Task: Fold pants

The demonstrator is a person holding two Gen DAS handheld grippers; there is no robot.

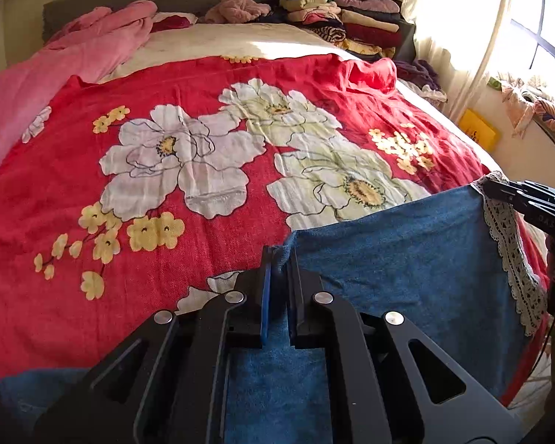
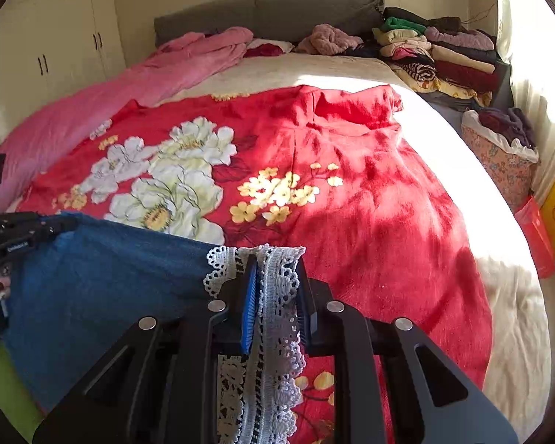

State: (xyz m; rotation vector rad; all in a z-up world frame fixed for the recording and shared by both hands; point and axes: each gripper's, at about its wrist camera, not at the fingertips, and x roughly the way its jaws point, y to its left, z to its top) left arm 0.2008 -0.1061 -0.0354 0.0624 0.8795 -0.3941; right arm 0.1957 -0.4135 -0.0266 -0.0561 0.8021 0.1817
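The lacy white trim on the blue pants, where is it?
In the right wrist view the lace trim sits low in the middle, pinched in the right gripper, with the blue pants to its left above the red flowered blanket.

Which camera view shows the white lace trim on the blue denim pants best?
The right wrist view: the white lace trim runs up the middle, close and sharp, pinched in the right tongs. The left wrist view shows the trim only as a narrow strip at the far right edge of the blue denim pants.
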